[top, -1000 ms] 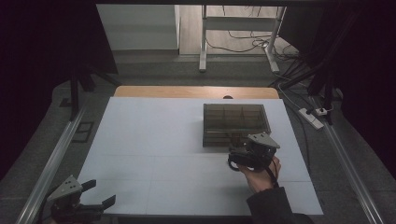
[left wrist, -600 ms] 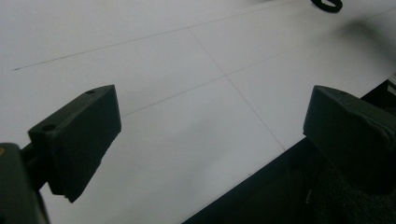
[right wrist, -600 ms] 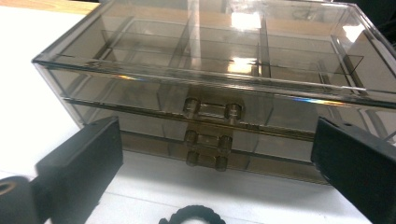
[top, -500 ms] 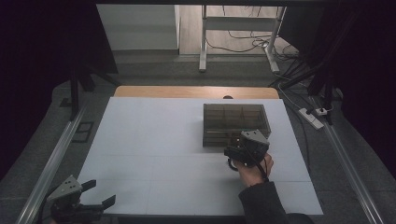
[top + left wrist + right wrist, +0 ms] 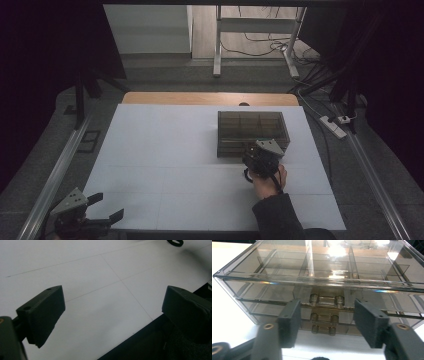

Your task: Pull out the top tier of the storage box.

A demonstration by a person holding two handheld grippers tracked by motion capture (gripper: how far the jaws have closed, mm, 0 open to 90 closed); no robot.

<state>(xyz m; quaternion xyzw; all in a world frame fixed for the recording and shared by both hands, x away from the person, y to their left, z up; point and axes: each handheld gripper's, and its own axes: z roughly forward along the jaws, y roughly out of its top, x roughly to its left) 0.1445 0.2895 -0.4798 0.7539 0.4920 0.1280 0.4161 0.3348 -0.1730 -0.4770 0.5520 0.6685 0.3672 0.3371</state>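
A smoky clear plastic drawer box (image 5: 252,131) stands on the white table (image 5: 165,150), right of the middle. My right gripper (image 5: 251,150) is at the box's near face. In the right gripper view the box (image 5: 317,272) shows stacked drawers, each with a small handle. The jaws of the right gripper (image 5: 325,315) have just been closing. They now flank the middle handle (image 5: 324,318) with a gap on each side, so it is open. My left gripper (image 5: 107,206) rests at the table's near left corner, open over the bare table surface (image 5: 100,277) at its near edge.
A wooden strip (image 5: 210,98) edges the table's far side. Metal rails (image 5: 60,165) run along the left and right of the table. A white power strip (image 5: 336,126) lies on the floor at the right. A black cable loop (image 5: 175,242) lies by the right hand.
The right gripper has moved forward and down to the box's front, and its jaws have narrowed around the drawer handles. The left gripper has stayed still.
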